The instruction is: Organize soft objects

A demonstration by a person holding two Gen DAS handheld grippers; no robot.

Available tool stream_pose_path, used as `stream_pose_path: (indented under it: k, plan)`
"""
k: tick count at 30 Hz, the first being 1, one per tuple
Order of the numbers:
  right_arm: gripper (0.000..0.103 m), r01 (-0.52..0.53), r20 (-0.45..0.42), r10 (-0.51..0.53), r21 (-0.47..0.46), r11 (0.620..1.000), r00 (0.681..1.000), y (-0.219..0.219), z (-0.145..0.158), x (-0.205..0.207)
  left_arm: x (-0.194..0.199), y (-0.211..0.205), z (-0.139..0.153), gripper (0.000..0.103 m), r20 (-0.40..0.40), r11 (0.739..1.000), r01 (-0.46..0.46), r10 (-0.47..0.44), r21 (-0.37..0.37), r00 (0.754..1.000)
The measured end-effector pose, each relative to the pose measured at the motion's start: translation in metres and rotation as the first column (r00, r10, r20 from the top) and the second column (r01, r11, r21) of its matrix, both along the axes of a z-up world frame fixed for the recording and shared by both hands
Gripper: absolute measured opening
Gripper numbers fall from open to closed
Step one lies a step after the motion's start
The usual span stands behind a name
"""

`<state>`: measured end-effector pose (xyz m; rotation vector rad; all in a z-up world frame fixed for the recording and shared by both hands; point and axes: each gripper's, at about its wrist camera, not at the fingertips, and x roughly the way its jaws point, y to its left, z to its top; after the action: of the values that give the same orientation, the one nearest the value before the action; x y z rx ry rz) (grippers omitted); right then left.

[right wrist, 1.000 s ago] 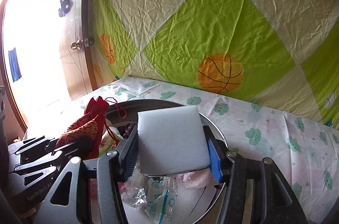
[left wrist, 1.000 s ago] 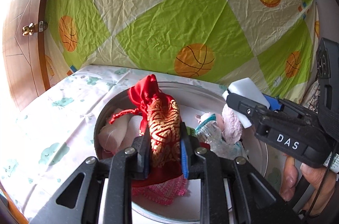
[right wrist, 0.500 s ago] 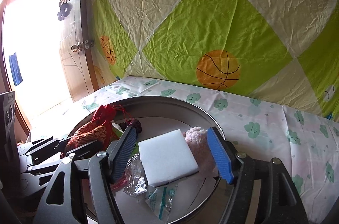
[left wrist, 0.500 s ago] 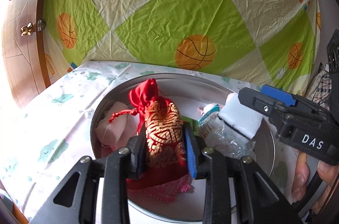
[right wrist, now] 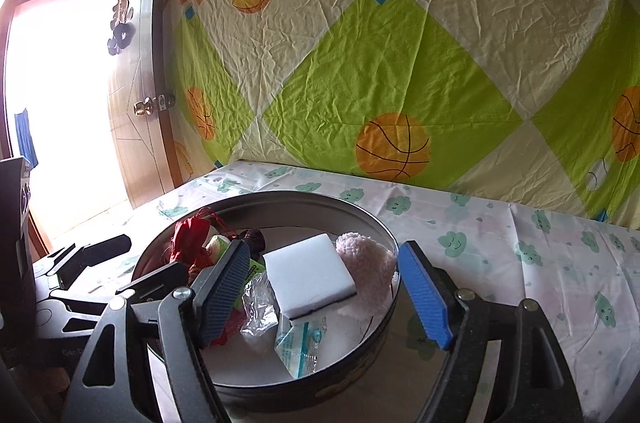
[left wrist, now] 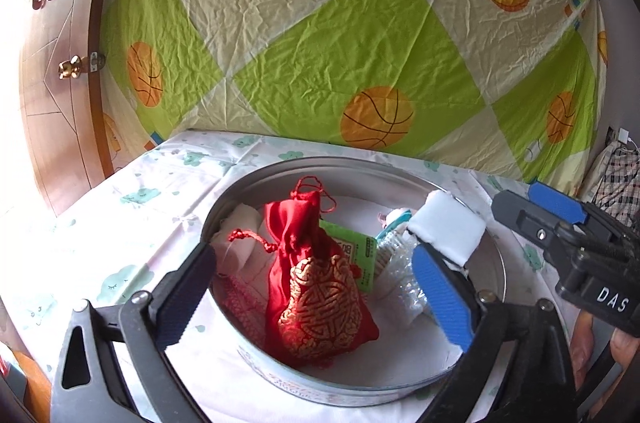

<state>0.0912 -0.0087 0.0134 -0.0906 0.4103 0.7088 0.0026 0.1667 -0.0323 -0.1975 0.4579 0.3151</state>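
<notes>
Two grippers, left gripper and right gripper, opening, nothing clasped, over cloud-print white bedsheet. Green-and-cream basketball-print wall cloth fills upper frame. Only right view shows fluffy pink plush inside round metal tin.

The left claw is black plastic: angular arms with triangular cut-outs, silver screws at the joints, one ribbed pad black and the other blue. The right claw has the same black frame and screws, with ribbed blue pads. At the right edge of the left view its side carries white letters "DAS".
</notes>
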Motion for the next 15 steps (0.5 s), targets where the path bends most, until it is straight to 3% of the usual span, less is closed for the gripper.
stream_pose_path:
  k: [2,8,15]
  plan:
    - [0.084,0.010,0.022,-0.010,-0.004,1.000,1.000,-0.004,0.001,-0.006,-0.003,-0.002,0.003,0.102,0.003,1.000,-0.008,0.008,0.011,1.000]
    - [0.085,0.038,0.048,-0.038,0.009,0.999,0.998,-0.020,0.007,-0.021,-0.014,-0.014,0.013,0.102,0.019,0.998,-0.014,0.013,0.057,1.000]
    - [0.085,0.070,0.062,-0.071,0.016,0.997,0.996,-0.034,0.010,-0.033,-0.026,-0.027,0.022,0.102,0.037,0.999,0.007,-0.009,0.047,0.999]
